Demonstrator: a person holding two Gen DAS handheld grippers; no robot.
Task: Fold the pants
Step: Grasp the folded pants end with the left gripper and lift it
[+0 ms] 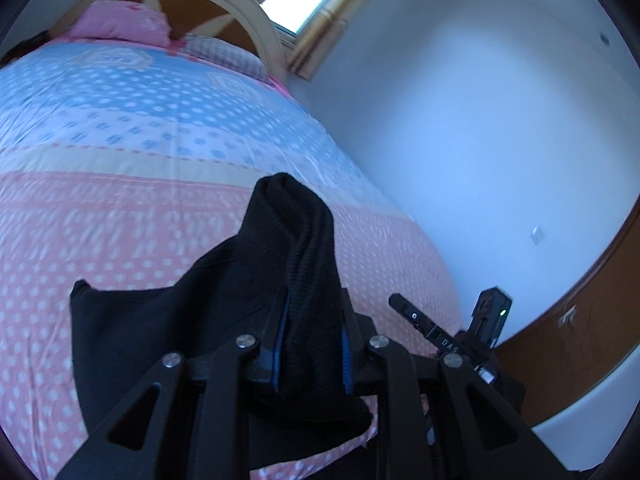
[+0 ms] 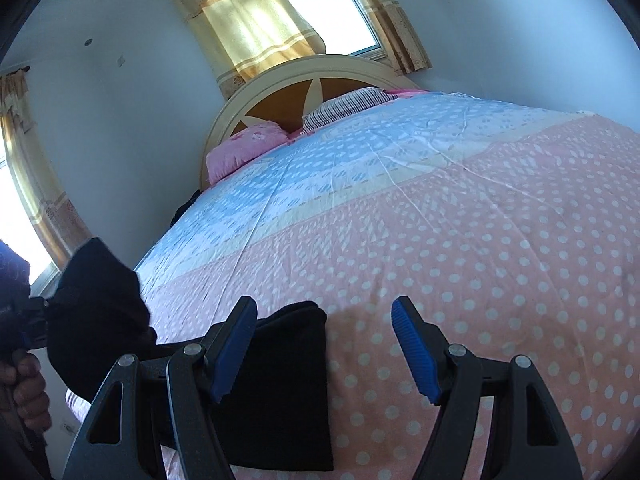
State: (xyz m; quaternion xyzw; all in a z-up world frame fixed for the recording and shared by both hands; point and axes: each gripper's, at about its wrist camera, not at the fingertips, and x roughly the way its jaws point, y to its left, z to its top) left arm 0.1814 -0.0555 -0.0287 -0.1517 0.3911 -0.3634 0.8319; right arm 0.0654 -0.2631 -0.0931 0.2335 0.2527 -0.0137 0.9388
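Gripping a bunched wad of the black pants (image 1: 296,280), the left gripper (image 1: 312,344) has its fingers (image 1: 280,336) closed on the cloth, which rises in a ribbed hump above them and drapes down to the bed (image 1: 120,208). The rest of the pants lies folded on the pink dotted sheet near the bed's near edge. In the right wrist view the right gripper (image 2: 324,344) hangs just above the bed with its blue-padded fingers (image 2: 416,352) spread wide and empty; the folded part of the pants (image 2: 288,384) lies partly between them, nearer the left finger. At the left edge of that view a hand (image 2: 24,392) holds the other gripper, with the raised cloth beside it.
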